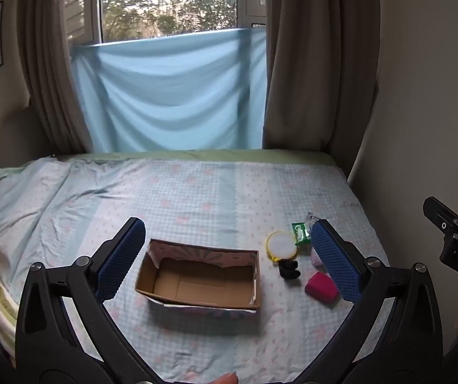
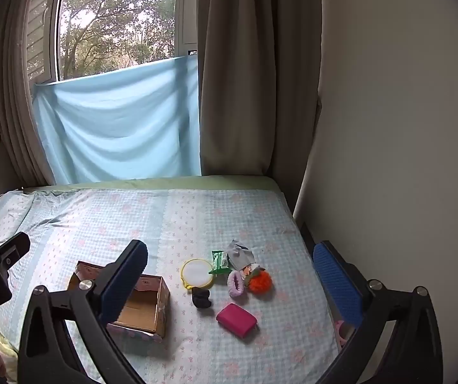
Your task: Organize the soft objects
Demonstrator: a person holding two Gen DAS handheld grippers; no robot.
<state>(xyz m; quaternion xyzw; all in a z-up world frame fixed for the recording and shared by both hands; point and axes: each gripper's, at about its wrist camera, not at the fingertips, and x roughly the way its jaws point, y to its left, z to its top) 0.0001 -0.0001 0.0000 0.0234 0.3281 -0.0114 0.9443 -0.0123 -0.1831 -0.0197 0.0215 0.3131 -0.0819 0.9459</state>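
Left tongs (image 1: pixel 225 252) spread wide, holding nothing, above the bed (image 1: pixel 197 188); right tongs (image 2: pixel 232 275) likewise spread and holding nothing. Nearest: open cardboard box (image 1: pixel 201 276), upright, nothing inside it. Just right of it, a loose cluster: pink pouch (image 2: pixel 236 320), black lump (image 2: pixel 201 298), yellow-rimmed round mirror (image 2: pixel 197 273), purple scrunchie (image 2: pixel 236 284), orange pompom (image 2: pixel 260 281), green packet (image 2: pixel 219 260), grey cloth (image 2: pixel 241 257). Cluster lies near the bed's right edge, by the wall (image 2: pixel 389 128). Bare sheet beyond, to the far edge under the blue cloth (image 1: pixel 171 92) and curtains (image 1: pixel 318 64).
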